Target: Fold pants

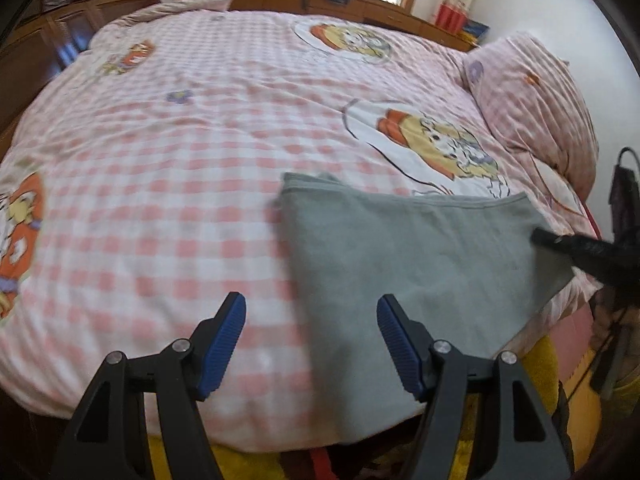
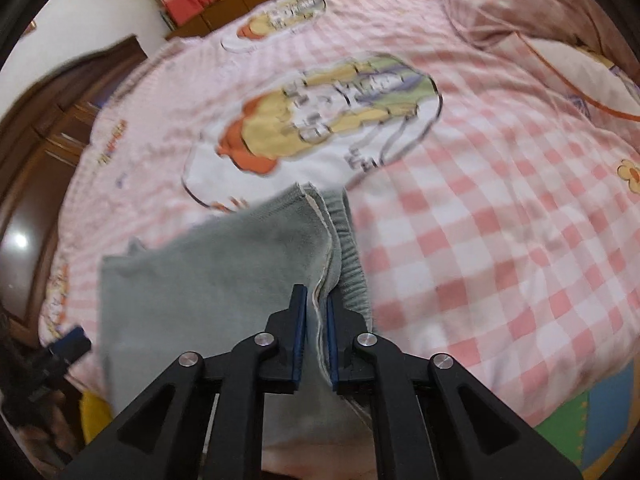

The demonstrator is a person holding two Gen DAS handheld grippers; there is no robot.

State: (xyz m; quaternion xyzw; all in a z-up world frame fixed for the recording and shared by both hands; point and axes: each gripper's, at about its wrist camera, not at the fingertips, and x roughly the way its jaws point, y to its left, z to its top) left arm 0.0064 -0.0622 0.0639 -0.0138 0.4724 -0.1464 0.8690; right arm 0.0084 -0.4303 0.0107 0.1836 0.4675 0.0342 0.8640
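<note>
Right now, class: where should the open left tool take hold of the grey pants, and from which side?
Probably the pants' free corner at the far left edge, approached from over the checked cover; that edge lies flat and exposed, opposite the right tool's pinch.

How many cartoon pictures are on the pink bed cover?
4 on the bed cover: far left corner, far middle, beside the grey pants, left edge. The pants may hide more.
</note>
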